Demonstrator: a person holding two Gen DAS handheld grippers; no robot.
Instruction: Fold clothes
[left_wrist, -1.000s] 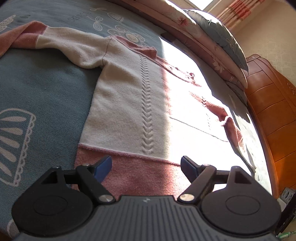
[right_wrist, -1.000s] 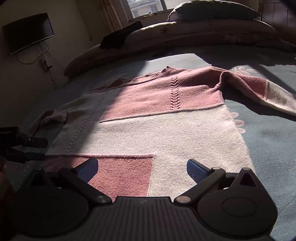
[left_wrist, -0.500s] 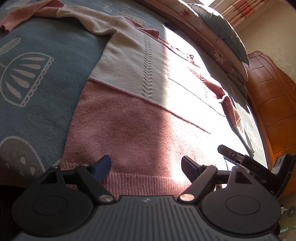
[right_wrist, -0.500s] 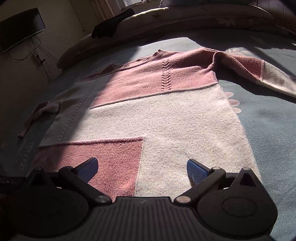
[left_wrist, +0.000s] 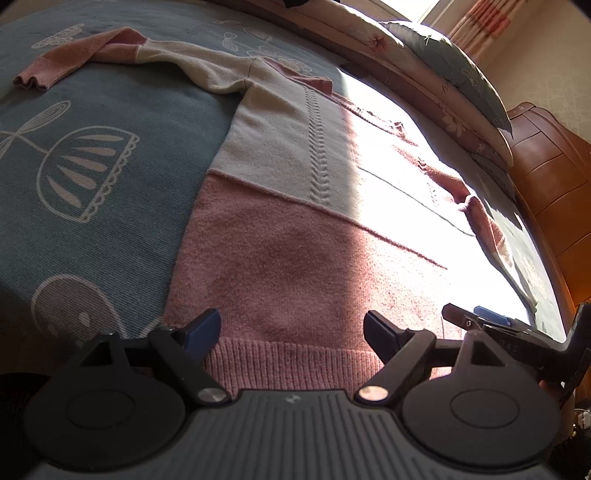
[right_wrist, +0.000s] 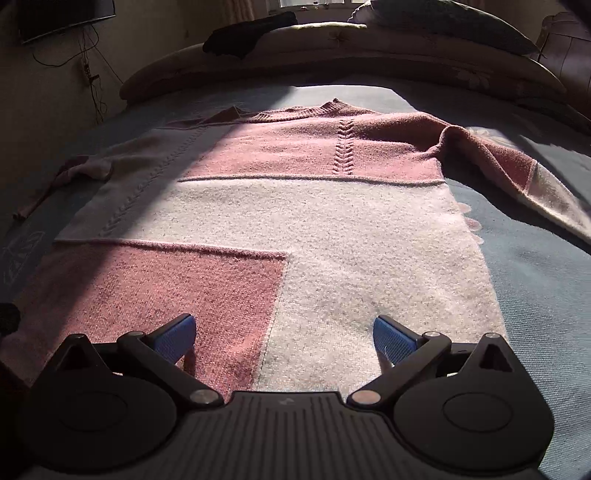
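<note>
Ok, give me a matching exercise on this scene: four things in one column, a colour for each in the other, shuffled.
Things:
1. ribbed hem
2. bedspread
3. headboard
4. sleeve cuff

Colours:
A. blue with white drawings
B. orange-brown wood
C. pink, at the bed's far left
D. pink, nearest the left gripper

Pairs: 1-D, 2-A, 3-B, 4-C

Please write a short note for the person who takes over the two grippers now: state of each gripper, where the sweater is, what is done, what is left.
Left gripper: open, empty, over the sweater's ribbed hem.
Right gripper: open, empty, low over the sweater's bottom part.
Sweater: spread flat on the blue bedspread, both sleeves out to the sides.
Done: no fold visible.
Left: grip the hem, fold sleeves and body.
</note>
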